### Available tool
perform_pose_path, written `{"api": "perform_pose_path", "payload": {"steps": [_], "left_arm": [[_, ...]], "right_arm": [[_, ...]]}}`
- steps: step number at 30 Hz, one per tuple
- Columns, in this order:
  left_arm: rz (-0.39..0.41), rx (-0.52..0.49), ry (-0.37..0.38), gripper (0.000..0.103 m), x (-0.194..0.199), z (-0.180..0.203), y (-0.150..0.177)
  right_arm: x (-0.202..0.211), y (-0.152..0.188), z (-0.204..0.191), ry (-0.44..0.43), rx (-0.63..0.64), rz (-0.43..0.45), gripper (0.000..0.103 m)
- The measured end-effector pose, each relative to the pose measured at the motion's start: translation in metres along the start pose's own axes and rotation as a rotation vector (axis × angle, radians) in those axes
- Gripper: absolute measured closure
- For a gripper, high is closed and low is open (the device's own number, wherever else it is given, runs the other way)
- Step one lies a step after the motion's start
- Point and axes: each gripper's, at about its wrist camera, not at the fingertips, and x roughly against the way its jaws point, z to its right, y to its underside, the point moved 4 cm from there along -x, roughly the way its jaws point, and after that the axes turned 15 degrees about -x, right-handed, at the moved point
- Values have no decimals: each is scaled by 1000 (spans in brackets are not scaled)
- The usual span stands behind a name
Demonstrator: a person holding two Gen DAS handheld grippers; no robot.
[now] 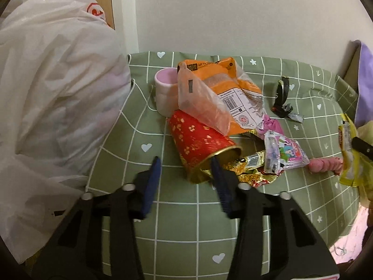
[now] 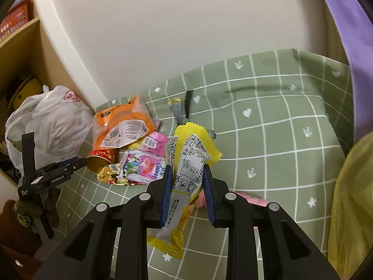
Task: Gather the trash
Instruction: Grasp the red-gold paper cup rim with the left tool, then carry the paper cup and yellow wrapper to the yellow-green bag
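left wrist view: the left gripper point(image 1: 186, 165) gapes open over the green grid-patterned tablecloth point(image 1: 177, 228), one blue finger point(image 1: 218, 170) at the mouth of a toppled red-and-gold paper cup point(image 1: 200, 147); a crinkled white plastic bag point(image 1: 51, 98) bulges beside it.

right wrist view: the right gripper point(image 2: 186, 175) pinches two glossy yellow snack wrappers point(image 2: 193, 154) above the cloth.

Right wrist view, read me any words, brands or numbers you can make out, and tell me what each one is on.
"GenRobot.AI": on the body of the left claw.
"MFG 2025": date print on the yellow wrapper held in the right claw.
Orange bag, pink packet, red cup, white bag logo: too blurred to read.
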Motion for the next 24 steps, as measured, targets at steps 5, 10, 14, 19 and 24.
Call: {"api": "perform_pose_path", "payload": {"steps": [5, 10, 14, 19, 24], "left_arm": [[1, 17, 8, 82, -3, -5, -4], [14, 54, -21, 79, -10, -17, -11], [25, 27, -32, 74, -25, -17, -26], [87, 34, 12, 94, 0, -6, -35], [144, 50, 65, 98, 31, 7, -43]], "right_arm": [[0, 1, -4, -13, 22, -3, 78], [3, 3, 4, -23, -5, -6, 78], [7, 3, 9, -20, -21, -4, 78], [19, 4, 10, -7, 11, 24, 78], [27, -2, 16, -7, -4, 50, 78]]}}
